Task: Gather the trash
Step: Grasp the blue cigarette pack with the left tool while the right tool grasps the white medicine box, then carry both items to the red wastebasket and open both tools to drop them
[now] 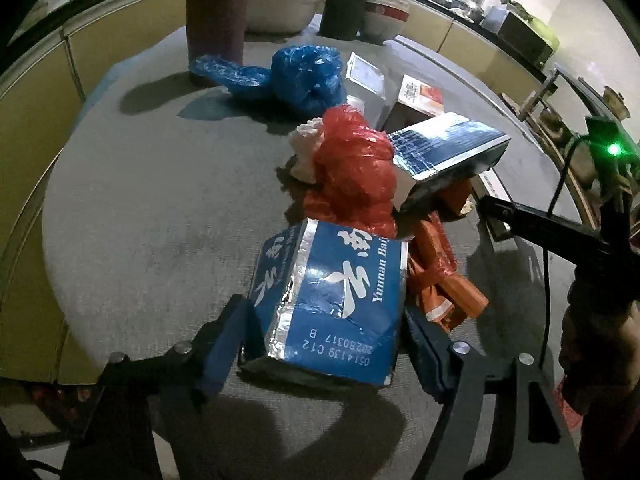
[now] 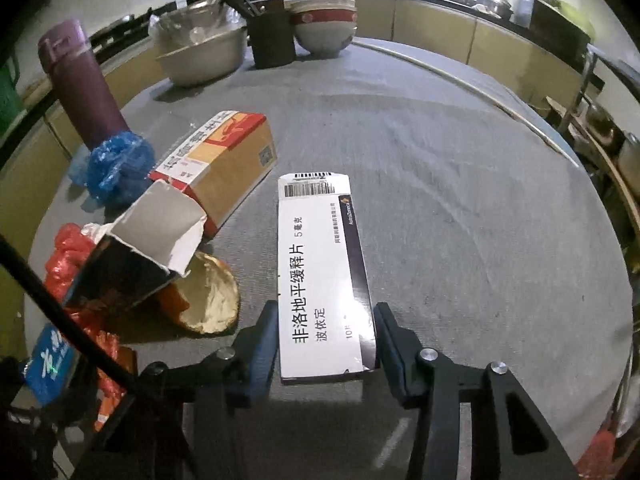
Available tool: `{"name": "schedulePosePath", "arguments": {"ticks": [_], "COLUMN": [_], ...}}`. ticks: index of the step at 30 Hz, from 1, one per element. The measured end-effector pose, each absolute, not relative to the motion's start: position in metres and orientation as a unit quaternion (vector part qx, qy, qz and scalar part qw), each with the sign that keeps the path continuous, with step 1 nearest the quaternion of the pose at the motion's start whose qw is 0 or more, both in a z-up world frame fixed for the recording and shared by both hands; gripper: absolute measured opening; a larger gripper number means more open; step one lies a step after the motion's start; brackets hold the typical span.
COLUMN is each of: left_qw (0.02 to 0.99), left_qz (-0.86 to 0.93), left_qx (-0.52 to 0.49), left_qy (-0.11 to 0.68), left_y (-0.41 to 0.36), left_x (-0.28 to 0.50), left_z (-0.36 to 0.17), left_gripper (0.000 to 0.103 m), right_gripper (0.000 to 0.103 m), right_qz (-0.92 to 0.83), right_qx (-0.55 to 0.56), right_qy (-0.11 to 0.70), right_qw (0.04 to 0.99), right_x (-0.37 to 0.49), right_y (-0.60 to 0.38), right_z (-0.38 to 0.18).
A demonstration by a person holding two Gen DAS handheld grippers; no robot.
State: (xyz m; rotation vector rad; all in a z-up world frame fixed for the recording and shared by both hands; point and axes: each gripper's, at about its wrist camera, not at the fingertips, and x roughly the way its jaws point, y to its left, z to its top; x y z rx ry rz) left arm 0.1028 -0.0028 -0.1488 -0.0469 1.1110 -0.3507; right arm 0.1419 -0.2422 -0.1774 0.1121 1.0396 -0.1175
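Note:
My left gripper has its jaws on both sides of a crumpled blue and silver carton lying on the grey round table; the fingers touch or nearly touch its sides. My right gripper straddles a long white medicine box; the left finger is at its edge, the right finger a small gap away. Behind the blue carton lie a red plastic bag, white tissue, orange wrappers, a dark open box and a blue plastic bag. A tan and red box lies left of the medicine box.
A purple flask, a metal basin, a dark cup with chopsticks and stacked bowls stand at the table's far edge. A golden foil cup lies by the dark box. Kitchen counters ring the room.

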Motion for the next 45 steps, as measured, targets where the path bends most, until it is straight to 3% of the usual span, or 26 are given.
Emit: {"name": "schedulePosePath", "arguments": {"ticks": [8,19,28,39,42,44,45], "left_qw": [0.846,0.874,0.803,0.669,0.648,0.639,0.636], "left_qz": [-0.167,-0.164,-0.366,-0.512,-0.511,-0.509,-0.508], "left_qx": [-0.034,0.048,0.166,0.265,0.291,0.303,0.308], "left_qy": [0.504,0.455,0.44,0.47,0.485,0.491,0.493], "left_y": [0.018,-0.001,-0.175,-0.369,-0.395,-0.404,-0.407], "left_x": [0.088,0.051,-0.016,-0.117,-0.129,-0.133,-0.134], "left_z": [-0.136,-0.088,-0.059,-0.107,-0.127,-0.136,-0.139], "left_gripper": [0.075,0.075,0.075,0.076,0.077,0.077,0.076], "right_gripper": [0.05,0.05,0.05,0.05,0.053,0.064,0.064], "right_qz": [-0.023,0.027,-0.069,-0.215,-0.221,-0.213,-0.21], "right_qx": [0.126,0.284,0.339,0.422,0.449,0.467,0.476], "right_qy": [0.468,0.427,0.391,0.362,0.36,0.355,0.349], "right_qw": [0.874,0.858,0.853,0.803,0.788,0.782,0.78], "right_x": [0.093,-0.026,-0.147,-0.301,-0.314,-0.319,-0.32], "right_y": [-0.269,-0.328,-0.409,-0.494,-0.506,-0.51,-0.511], "right_z": [-0.161,-0.153,-0.15,-0.175,-0.184,-0.188,-0.189]}}
